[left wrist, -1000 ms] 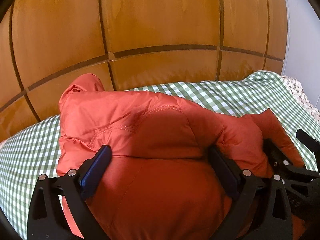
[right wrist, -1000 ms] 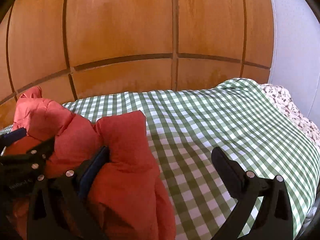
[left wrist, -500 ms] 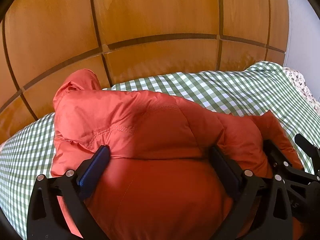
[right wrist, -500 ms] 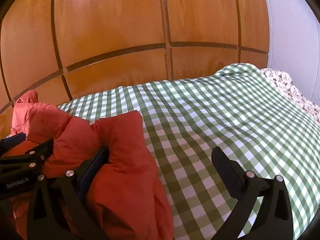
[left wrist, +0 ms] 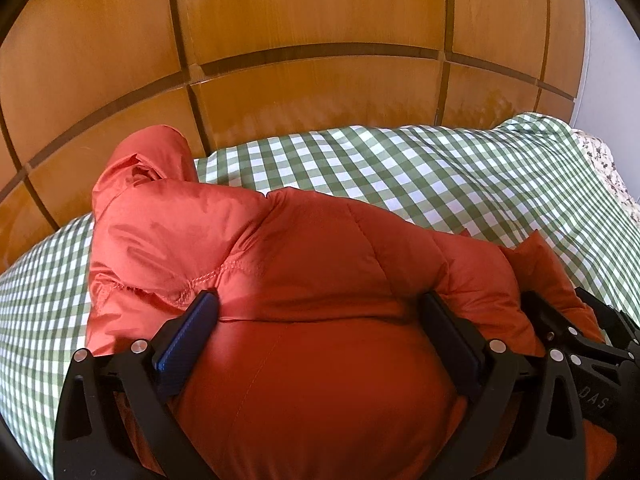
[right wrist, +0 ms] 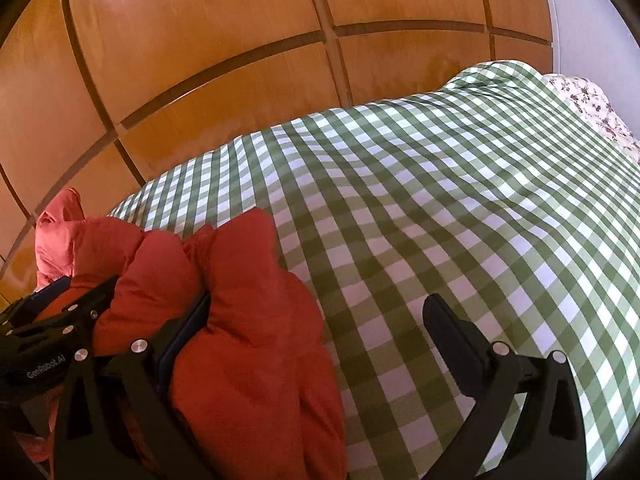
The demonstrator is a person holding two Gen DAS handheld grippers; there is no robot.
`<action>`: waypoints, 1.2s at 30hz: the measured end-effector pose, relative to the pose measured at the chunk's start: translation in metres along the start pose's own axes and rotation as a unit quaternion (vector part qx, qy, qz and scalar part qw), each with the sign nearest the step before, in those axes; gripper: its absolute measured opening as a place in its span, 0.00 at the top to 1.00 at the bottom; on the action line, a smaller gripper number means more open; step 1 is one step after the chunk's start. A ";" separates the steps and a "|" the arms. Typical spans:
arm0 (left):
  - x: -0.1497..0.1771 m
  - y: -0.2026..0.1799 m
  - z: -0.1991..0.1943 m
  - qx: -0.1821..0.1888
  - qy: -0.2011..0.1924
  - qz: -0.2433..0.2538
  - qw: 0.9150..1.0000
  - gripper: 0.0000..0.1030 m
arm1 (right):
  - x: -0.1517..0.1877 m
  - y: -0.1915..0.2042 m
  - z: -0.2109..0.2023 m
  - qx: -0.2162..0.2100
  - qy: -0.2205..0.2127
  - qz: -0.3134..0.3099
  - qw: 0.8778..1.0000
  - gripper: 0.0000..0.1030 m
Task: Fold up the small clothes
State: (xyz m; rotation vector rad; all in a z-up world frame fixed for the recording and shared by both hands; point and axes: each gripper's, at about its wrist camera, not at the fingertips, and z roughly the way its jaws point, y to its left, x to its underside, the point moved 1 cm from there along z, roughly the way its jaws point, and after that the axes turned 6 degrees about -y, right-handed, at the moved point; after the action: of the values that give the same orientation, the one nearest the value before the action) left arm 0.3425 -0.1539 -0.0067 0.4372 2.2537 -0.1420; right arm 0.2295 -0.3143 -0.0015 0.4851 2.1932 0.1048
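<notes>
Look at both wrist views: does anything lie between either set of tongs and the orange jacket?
Nothing visible does. The left tongs are open with the orange jacket bulging between the fingers. The right tongs are open too, jacket fabric against the left finger, only green checked cloth beyond.

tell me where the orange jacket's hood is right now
The hood shows upper left in the left wrist view, at the jacket's far end against the wooden panels, lying on the green checked cover; in the right wrist view it's far left.

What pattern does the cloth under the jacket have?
Green and white checks on the cloth, best in the right wrist view.
</notes>
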 end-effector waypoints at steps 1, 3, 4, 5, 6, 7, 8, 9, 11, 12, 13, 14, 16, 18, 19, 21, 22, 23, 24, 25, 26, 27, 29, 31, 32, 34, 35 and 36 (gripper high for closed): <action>0.000 0.000 -0.003 0.002 -0.001 0.000 1.000 0.04 | 0.000 0.003 -0.002 0.003 -0.004 -0.009 1.000 0.02; 0.003 0.002 -0.018 0.007 -0.006 -0.001 1.000 0.04 | 0.001 0.005 -0.003 0.001 -0.007 -0.018 1.000 0.02; 0.005 0.003 -0.028 0.014 -0.013 -0.004 1.000 0.04 | 0.001 0.004 -0.003 -0.002 -0.007 -0.015 1.000 0.02; 0.008 0.002 -0.041 0.027 -0.022 -0.003 0.999 0.04 | 0.001 0.003 -0.002 -0.005 -0.007 -0.012 1.000 0.02; 0.012 0.000 -0.056 0.034 -0.030 0.008 0.999 0.04 | 0.001 0.001 -0.001 -0.011 -0.003 -0.008 1.000 0.02; 0.016 -0.003 -0.068 0.036 -0.039 0.019 0.998 0.04 | 0.001 0.001 0.000 -0.015 0.002 -0.007 1.000 0.02; 0.020 -0.007 -0.081 0.048 -0.050 0.031 0.997 0.04 | -0.003 0.001 0.004 -0.027 0.017 -0.017 0.999 0.02; 0.026 -0.012 -0.093 0.067 -0.055 0.045 0.995 0.04 | -0.007 0.002 0.007 -0.039 0.030 -0.033 0.998 0.02; 0.036 -0.025 -0.104 0.121 -0.042 0.068 0.989 0.04 | -0.016 0.002 0.010 -0.052 0.048 -0.069 0.995 0.02; 0.040 -0.031 -0.107 0.129 -0.037 0.080 0.988 0.04 | -0.021 0.003 0.009 -0.053 0.055 -0.089 0.993 0.02; 0.047 -0.044 -0.107 0.104 -0.045 0.113 0.987 0.04 | -0.026 0.005 0.005 -0.047 0.059 -0.104 0.992 0.02; 0.051 -0.052 -0.104 0.087 -0.051 0.134 0.986 0.03 | -0.028 0.007 0.000 -0.035 0.058 -0.112 0.991 0.02; 0.053 -0.059 -0.097 0.082 -0.050 0.137 0.986 0.03 | -0.032 0.009 -0.014 -0.014 0.050 -0.116 0.992 0.02; 0.055 -0.061 -0.094 0.084 -0.061 0.128 0.986 0.03 | -0.032 0.012 -0.033 -0.012 0.028 -0.116 0.993 0.02; 0.058 -0.061 -0.092 0.086 -0.070 0.127 0.986 0.03 | -0.030 0.015 -0.036 -0.006 0.023 -0.123 0.992 0.02; 0.064 -0.059 -0.091 0.092 -0.087 0.123 0.984 0.03 | -0.021 0.020 -0.028 0.015 0.026 -0.142 0.989 0.02; 0.065 -0.061 -0.091 0.092 -0.091 0.126 0.984 0.03 | -0.015 0.021 -0.020 0.019 0.026 -0.138 0.990 0.02; 0.065 -0.062 -0.091 0.093 -0.090 0.130 0.983 0.03 | -0.012 0.020 -0.014 0.020 0.025 -0.130 0.991 0.02; 0.065 -0.063 -0.094 0.096 -0.087 0.133 0.983 0.03 | -0.008 0.018 -0.007 0.021 0.020 -0.118 0.993 0.02; 0.063 -0.061 -0.100 0.113 -0.075 0.135 0.982 0.04 | -0.006 0.015 -0.002 0.019 0.014 -0.106 0.994 0.02; 0.061 -0.058 -0.106 0.128 -0.067 0.134 0.980 0.04 | -0.006 0.013 -0.002 0.017 0.013 -0.096 0.995 0.02; 0.060 -0.052 -0.114 0.138 -0.063 0.129 0.980 0.04 | -0.007 0.010 -0.004 0.012 0.011 -0.087 0.996 0.02; 0.061 -0.033 -0.133 0.129 -0.082 0.100 0.983 0.04 | -0.012 0.007 -0.017 0.010 0.005 -0.081 0.997 0.02; 0.064 -0.009 -0.146 0.102 -0.096 0.060 0.988 0.04 | -0.017 0.001 -0.041 0.020 -0.010 -0.067 0.998 0.02; 0.065 0.008 -0.151 0.086 -0.102 0.032 0.991 0.04 | -0.018 -0.001 -0.056 0.025 -0.021 -0.056 0.998 0.02; 0.067 0.038 -0.157 0.061 -0.113 -0.013 0.992 0.04 | -0.017 -0.003 -0.085 0.034 -0.044 -0.037 0.998 0.02; 0.068 0.050 -0.158 0.048 -0.114 -0.032 0.992 0.04 | -0.014 0.000 -0.107 0.024 -0.058 -0.032 0.998 0.02; 0.068 0.061 -0.157 0.035 -0.112 -0.048 0.992 0.04 | -0.012 0.005 -0.120 0.007 -0.065 -0.035 0.997 0.02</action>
State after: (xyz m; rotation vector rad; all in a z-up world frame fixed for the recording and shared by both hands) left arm 0.2113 -0.0404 0.0481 0.3328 2.0530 -0.3057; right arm 0.1440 -0.3032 0.0833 0.4100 2.0822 0.0189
